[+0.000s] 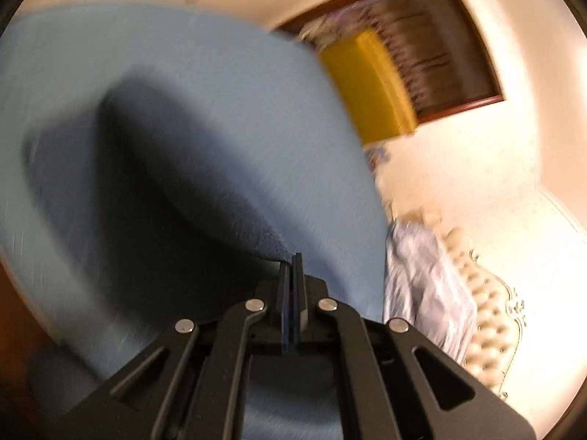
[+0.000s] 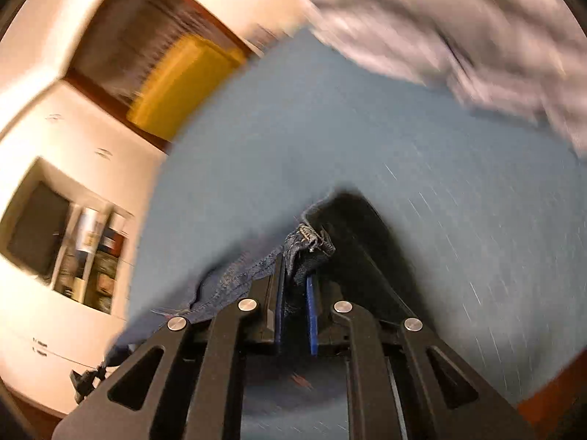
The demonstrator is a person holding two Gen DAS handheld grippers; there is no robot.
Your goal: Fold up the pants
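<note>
In the left wrist view, the left gripper [image 1: 293, 262] has its jaws pressed together on an edge of the dark blue pants [image 1: 157, 183], which drape over the light blue sheet [image 1: 227, 73]. In the right wrist view, the right gripper [image 2: 295, 267] pinches a stitched denim corner of the pants [image 2: 310, 244] above the same sheet [image 2: 422, 154], beside rumpled pale bedding [image 2: 458, 25].

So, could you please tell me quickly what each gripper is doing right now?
Left gripper: shut on the dark jeans' edge.
Right gripper: shut on the jeans' seamed edge.

Rough denim pants [image 2: 308, 245] on matt blue cloth sheet [image 2: 367, 128].
</note>
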